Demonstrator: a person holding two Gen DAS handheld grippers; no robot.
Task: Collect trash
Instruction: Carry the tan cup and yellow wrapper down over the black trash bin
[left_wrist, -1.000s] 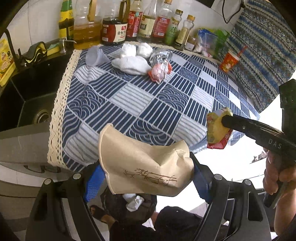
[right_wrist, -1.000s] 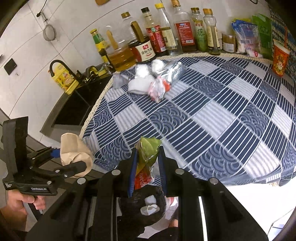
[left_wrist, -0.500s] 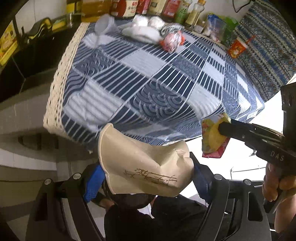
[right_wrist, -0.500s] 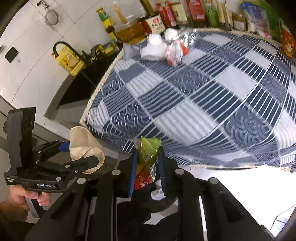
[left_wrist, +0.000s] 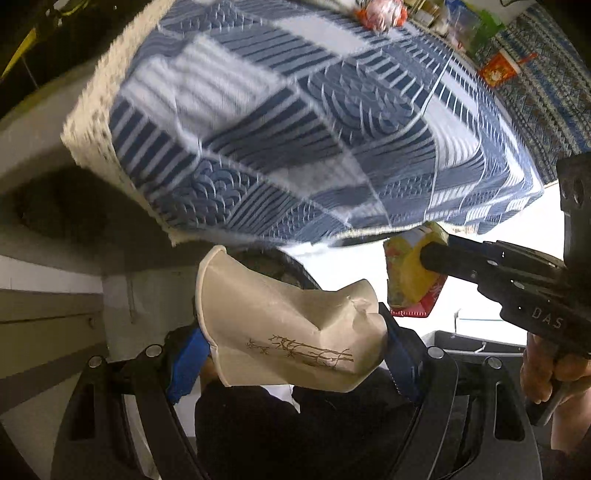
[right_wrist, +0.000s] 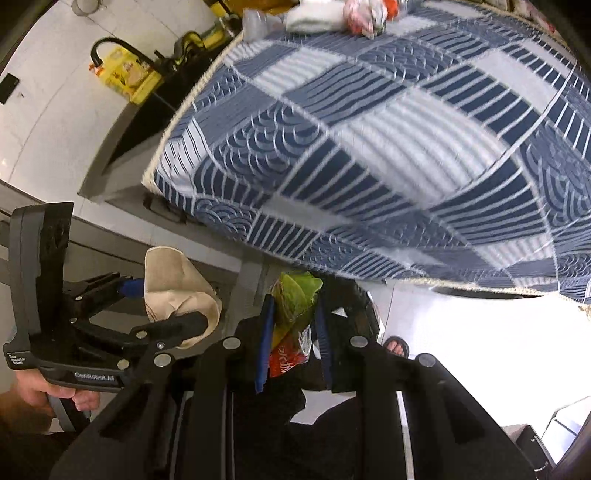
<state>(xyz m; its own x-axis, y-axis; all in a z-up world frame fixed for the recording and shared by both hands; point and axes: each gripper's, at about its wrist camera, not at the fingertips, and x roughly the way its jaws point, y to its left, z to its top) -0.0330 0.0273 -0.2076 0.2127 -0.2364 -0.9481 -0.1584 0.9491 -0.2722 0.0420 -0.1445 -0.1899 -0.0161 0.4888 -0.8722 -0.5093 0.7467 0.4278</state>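
Note:
My left gripper (left_wrist: 291, 354) is shut on a crushed beige paper cup (left_wrist: 284, 332) with a bamboo print, held below the table's front edge. The cup also shows in the right wrist view (right_wrist: 177, 291). My right gripper (right_wrist: 291, 343) is shut on a crumpled green, yellow and red snack wrapper (right_wrist: 293, 314), also below the edge; the wrapper shows in the left wrist view (left_wrist: 410, 273). A dark bin rim (left_wrist: 295, 266) shows behind the cup. More trash (right_wrist: 362, 14), white tissue and a red-white wrapper, lies at the table's far side.
The table with the blue-and-white patterned cloth (right_wrist: 388, 129) fills the upper view. A black sink (right_wrist: 147, 122) with a yellow bottle (right_wrist: 129, 74) lies to the left. A red cup (left_wrist: 496, 70) stands at the far right. A sandalled foot (right_wrist: 395, 347) is on the floor.
Both grippers have dropped from table height to below the front edge, still holding the cup and the wrapper. The table has risen in both views.

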